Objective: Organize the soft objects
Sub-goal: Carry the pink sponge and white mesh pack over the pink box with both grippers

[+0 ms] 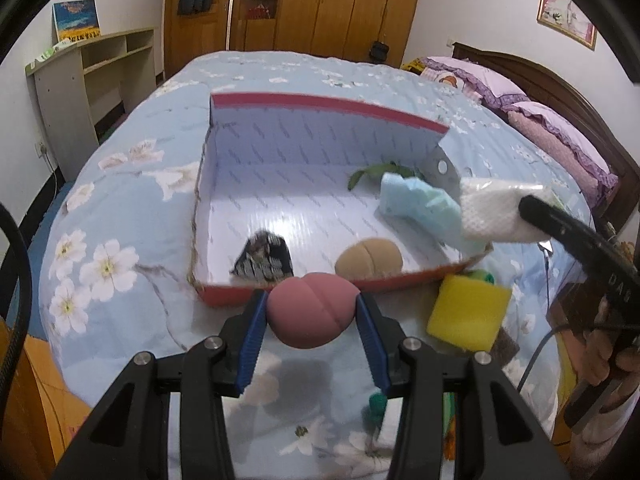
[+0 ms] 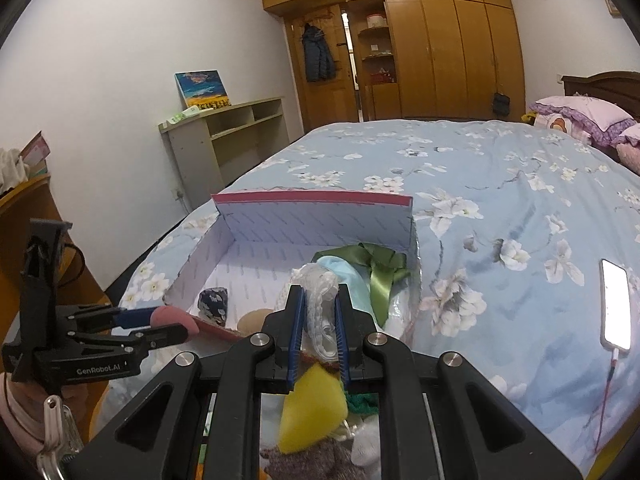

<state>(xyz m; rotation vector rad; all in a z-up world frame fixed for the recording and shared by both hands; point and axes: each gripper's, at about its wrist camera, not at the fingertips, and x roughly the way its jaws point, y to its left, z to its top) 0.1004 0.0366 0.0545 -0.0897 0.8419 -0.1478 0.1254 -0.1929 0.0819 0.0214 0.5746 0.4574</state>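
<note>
left tongs (image 1: 311,312): rounded pink foam bun (image 1: 310,314) | right tongs (image 2: 320,330): quilted white tissue (image 2: 320,304)

A home bedroom: floral-quilted bed (image 2: 500,184), pillows (image 2: 584,114), wooden wardrobe (image 2: 452,48).

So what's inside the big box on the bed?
Inside the box: a tan puff, a dark patterned pouch, a light blue cloth and a green ribbon. Anything under the cloth is hidden.

Left gripper (image 1: 311,307): angled downward; blue-padded fingers (image 1: 253,334) clamped on pink rounded foam ball (image 1: 310,312) | Right gripper (image 2: 319,322): angled downward; fingers (image 2: 295,334) nearly together, pinching white folded paper towel (image 2: 320,300)
</note>
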